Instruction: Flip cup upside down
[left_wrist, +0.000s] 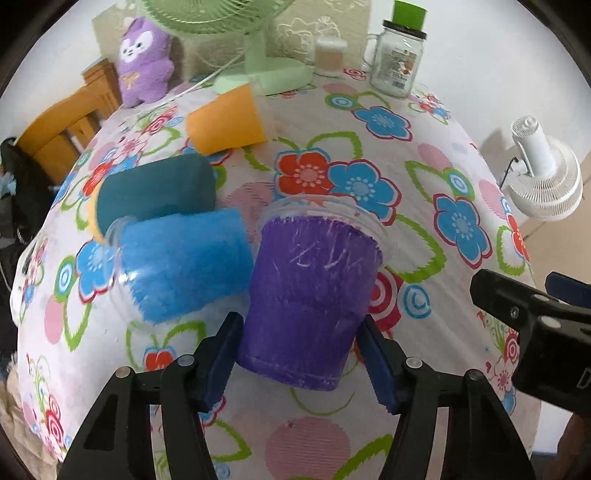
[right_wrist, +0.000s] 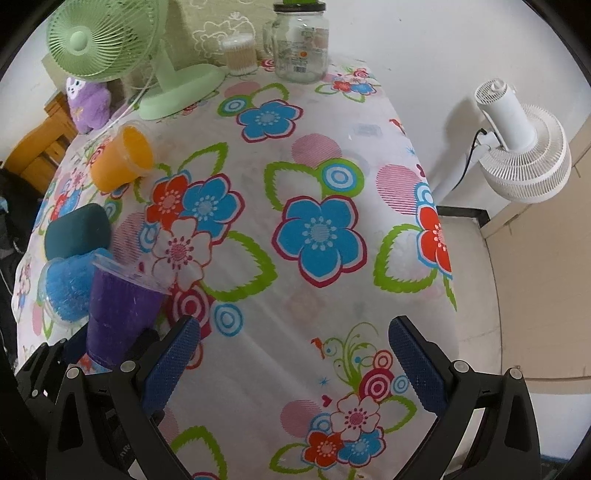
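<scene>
Left wrist view: left claw (left_wrist: 299, 354) grips purple cup (left_wrist: 314, 295) at lower centre; right claw (right_wrist: 295, 369) open, holding nothing.

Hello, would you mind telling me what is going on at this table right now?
A person is working with two handheld grippers over a flowered tablecloth. The left gripper is shut on a purple cup, held off the table with its mouth tilted away from the camera, so it is not yet upside down. The right gripper is open and holds nothing. A blue cup, a teal cup and an orange cup lie on their sides nearby.
</scene>
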